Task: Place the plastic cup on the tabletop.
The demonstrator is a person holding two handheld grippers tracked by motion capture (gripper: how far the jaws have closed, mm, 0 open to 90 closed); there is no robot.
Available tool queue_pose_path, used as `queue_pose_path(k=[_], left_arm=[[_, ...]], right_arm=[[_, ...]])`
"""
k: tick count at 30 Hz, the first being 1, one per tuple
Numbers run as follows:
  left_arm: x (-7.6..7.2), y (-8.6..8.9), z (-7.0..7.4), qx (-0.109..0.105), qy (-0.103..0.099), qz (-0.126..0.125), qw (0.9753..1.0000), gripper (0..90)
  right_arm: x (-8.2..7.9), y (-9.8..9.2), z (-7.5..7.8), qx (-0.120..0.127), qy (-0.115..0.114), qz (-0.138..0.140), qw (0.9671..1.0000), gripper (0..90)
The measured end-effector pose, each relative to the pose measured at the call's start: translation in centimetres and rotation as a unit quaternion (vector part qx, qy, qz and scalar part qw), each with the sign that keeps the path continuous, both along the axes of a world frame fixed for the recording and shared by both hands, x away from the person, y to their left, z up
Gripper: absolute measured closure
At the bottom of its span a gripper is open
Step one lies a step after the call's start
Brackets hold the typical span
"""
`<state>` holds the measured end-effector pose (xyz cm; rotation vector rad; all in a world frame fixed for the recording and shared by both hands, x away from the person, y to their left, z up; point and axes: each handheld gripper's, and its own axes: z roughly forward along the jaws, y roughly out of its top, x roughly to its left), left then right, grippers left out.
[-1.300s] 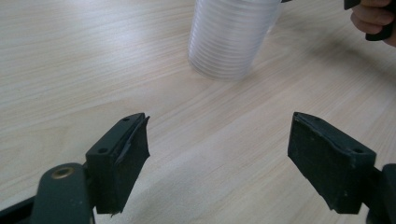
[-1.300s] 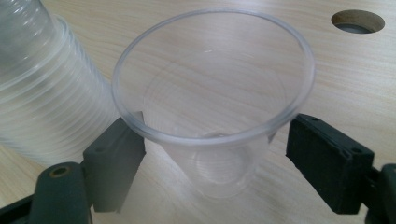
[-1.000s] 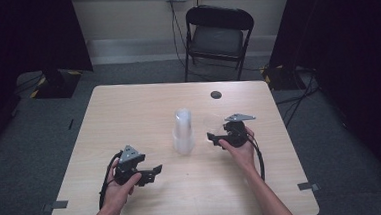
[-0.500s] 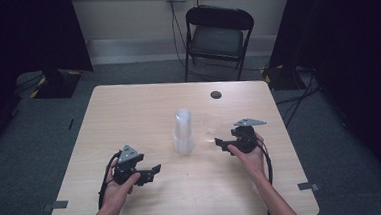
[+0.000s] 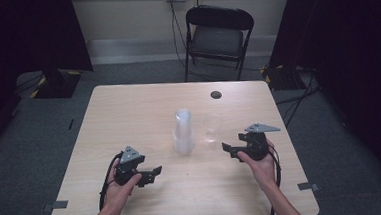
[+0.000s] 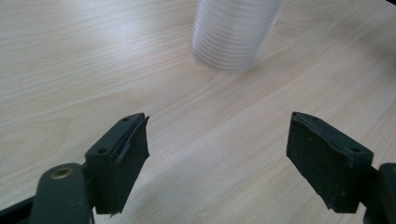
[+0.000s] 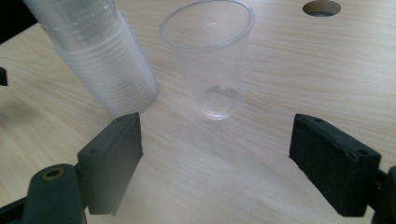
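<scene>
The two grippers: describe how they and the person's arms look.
Both the left gripper and right gripper are black, each topped by a grey three-cornered plate, with a black cable trailing back. Their jaws are blocky black pads with small screw holes. The forearms are bare, no sleeves showing.

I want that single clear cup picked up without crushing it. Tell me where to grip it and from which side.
Grip the single cup around its mid wall, below the flared rim, coming in level with the right tongs, which already face it open. It stands upright, mouth up, apart from the cup stack, so its near side is free. It tapers toward the base, so a low grip would likely slip. Squeeze lightly; the wall looks thin.
</scene>
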<state>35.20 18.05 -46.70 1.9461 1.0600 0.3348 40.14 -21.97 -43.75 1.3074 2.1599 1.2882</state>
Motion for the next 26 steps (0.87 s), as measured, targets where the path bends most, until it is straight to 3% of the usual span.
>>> queue_pose_path(k=[5, 8, 14, 21, 26], left_arm=[[-0.1, 0.0, 0.0, 0.004, -0.002, 0.006, 1.0000, 19.3], [-0.1, 0.0, 0.1, 0.004, -0.011, 0.026, 0.9996, 18.9], [-0.1, 0.2, 0.1, 0.002, -0.005, 0.028, 0.9996, 18.0], [-0.3, 0.0, 0.1, 0.006, -0.003, 0.015, 0.9999, 18.0], [-0.3, -0.1, 0.1, 0.010, -0.008, 0.010, 0.9999, 18.0]], right_arm=[[-1.7, -0.2, 0.6, -0.005, -0.001, 0.003, 1.0000, 17.3], [-2.6, -0.6, 0.6, -0.003, 0.002, -0.001, 1.0000, 18.8], [-4.8, -1.3, 0.2, -0.005, 0.015, -0.003, 0.9999, 18.1], [-6.9, -2.2, -0.6, 0.004, 0.026, -0.010, 0.9996, 16.9], [-6.9, -2.2, -1.2, -0.012, 0.029, -0.015, 0.9994, 16.6]])
